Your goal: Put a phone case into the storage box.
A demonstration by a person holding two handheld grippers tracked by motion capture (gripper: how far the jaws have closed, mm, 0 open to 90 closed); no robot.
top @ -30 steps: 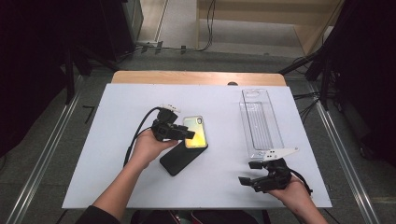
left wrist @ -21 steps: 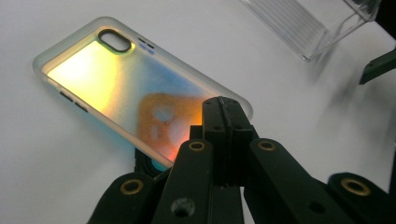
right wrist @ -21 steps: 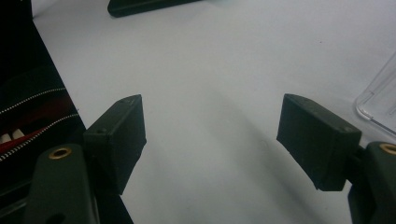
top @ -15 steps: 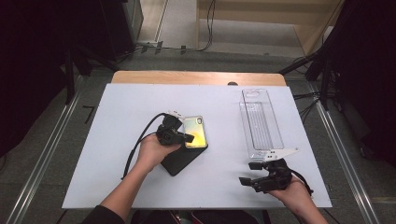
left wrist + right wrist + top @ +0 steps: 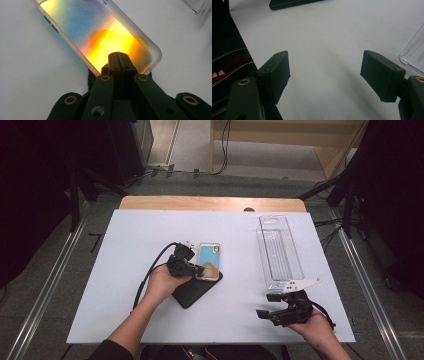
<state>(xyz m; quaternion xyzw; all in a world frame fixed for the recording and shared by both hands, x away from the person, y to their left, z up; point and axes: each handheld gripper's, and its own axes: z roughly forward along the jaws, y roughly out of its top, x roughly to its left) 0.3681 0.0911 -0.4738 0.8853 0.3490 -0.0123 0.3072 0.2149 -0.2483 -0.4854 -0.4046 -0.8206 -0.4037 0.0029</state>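
One phone case (image 5: 105, 37), one black phone (image 5: 196, 290) and one clear plastic box (image 5: 279, 252) lie on the white table (image 5: 125, 245): the left gripper (image 5: 199, 271) has its jaws pinched together on the case's near edge above the phone, while the right gripper (image 5: 324, 72) gapes wide over bare table, the box just beside its right jaw.

No lettering, brand, number or sign is legible anywhere on the table. The phone case (image 5: 209, 264), near the centre, carries a blue-to-orange colour wash with no readable wording. The black phone (image 5: 194, 291) under it, toward 7 o'clock, bears no visible mark, and the clear plastic tray (image 5: 278, 250), at 3 o'clock from the case, shows no label.
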